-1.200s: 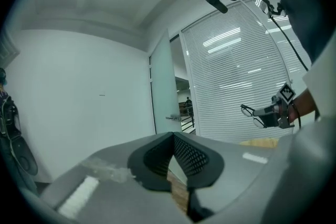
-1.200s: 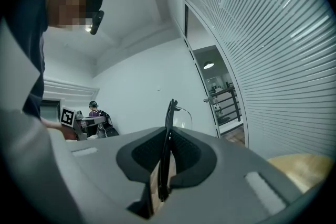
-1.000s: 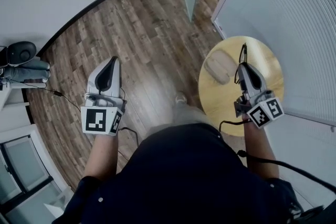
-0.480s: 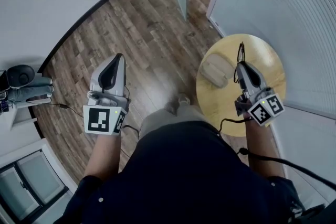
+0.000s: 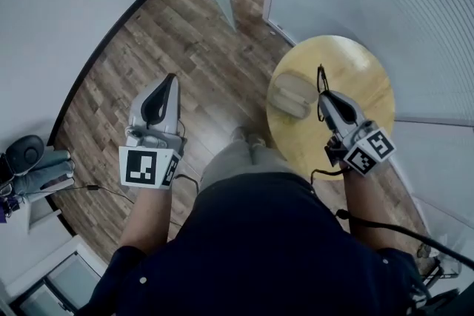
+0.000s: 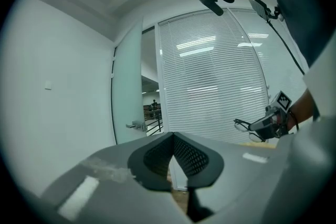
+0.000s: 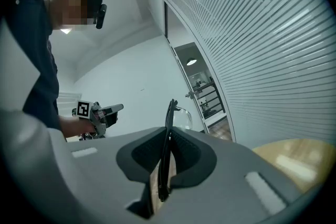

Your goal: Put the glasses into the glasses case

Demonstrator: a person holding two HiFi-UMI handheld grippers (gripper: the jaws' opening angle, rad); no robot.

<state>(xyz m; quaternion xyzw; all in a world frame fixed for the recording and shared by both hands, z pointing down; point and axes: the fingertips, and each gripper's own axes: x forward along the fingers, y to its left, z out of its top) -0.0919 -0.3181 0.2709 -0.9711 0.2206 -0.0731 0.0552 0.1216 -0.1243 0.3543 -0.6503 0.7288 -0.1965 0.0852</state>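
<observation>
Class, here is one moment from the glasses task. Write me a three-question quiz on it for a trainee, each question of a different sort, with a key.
1. True or false: the right tool is shut on the glasses.
2. Multiple choice: the glasses case lies on A) a chair, B) the round wooden table, C) a shelf.
3. Fill in: the left tool has its jaws together and holds ____.

Key: 1 true; 2 B; 3 nothing.
</observation>
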